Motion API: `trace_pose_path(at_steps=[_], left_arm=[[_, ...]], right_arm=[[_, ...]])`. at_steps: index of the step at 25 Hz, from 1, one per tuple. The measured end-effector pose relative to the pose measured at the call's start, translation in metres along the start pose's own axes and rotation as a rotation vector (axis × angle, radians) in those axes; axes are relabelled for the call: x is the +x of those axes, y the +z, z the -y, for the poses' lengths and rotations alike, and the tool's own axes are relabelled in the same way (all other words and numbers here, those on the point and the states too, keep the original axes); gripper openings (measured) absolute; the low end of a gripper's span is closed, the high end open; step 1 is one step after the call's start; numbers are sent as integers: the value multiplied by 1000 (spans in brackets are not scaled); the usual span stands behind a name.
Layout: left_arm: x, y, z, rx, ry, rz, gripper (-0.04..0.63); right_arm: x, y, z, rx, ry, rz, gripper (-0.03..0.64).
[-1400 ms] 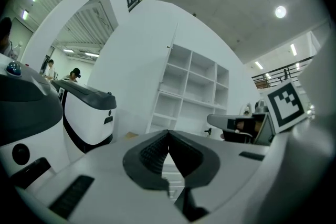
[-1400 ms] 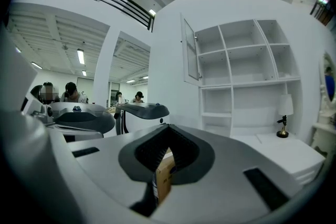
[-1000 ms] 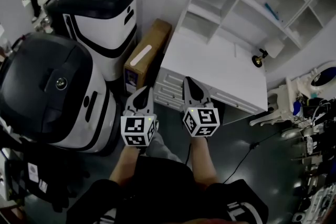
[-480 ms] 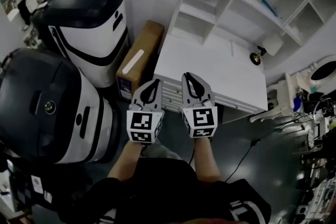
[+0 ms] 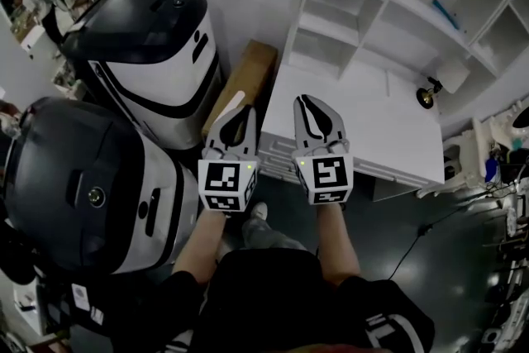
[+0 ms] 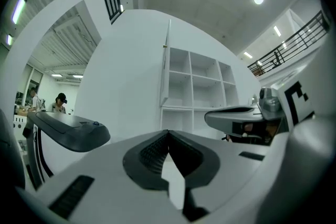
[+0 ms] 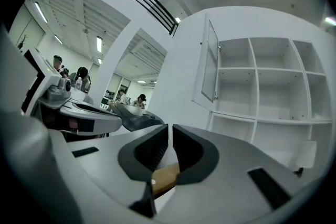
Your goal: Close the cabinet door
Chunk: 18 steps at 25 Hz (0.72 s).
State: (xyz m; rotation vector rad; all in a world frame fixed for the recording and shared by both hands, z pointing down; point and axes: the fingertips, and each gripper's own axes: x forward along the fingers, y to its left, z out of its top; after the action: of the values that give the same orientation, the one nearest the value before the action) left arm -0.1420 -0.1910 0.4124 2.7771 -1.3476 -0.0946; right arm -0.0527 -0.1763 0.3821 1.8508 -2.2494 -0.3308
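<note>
White cabinet door (image 7: 210, 67) stood open at left of bare shelves (image 7: 270, 89), well ahead. Left gripper (image 5: 242, 112), right gripper (image 5: 306, 102): fingers clenched on nothing, clear of door. Closing apparently not yet begun.

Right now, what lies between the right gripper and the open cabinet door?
Only the bare white countertop: in the head view nothing stands on it between the right gripper and the cabinet door.

A bulky black-and-white machine (image 5: 157, 45) stands beyond a second machine (image 5: 91, 178). A long cardboard box (image 5: 248, 74) (brown, white label on top) sits beside the farther one. A black cable (image 5: 411, 248) crosses the dark floor (image 5: 463, 260).
</note>
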Motion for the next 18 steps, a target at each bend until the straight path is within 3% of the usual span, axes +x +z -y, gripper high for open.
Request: trace_pose_path(at_steps=[6, 12, 18], left_arm=[[23, 6, -4, 13, -6, -6, 11], [51, 37, -18, 69, -12, 50, 11], [79, 48, -27, 74, -19, 76, 11]], right_arm=[[21, 20, 18, 5, -19, 58, 58], [51, 32, 33, -1, -34, 98, 92], [78, 39, 46, -44, -46, 126, 118]])
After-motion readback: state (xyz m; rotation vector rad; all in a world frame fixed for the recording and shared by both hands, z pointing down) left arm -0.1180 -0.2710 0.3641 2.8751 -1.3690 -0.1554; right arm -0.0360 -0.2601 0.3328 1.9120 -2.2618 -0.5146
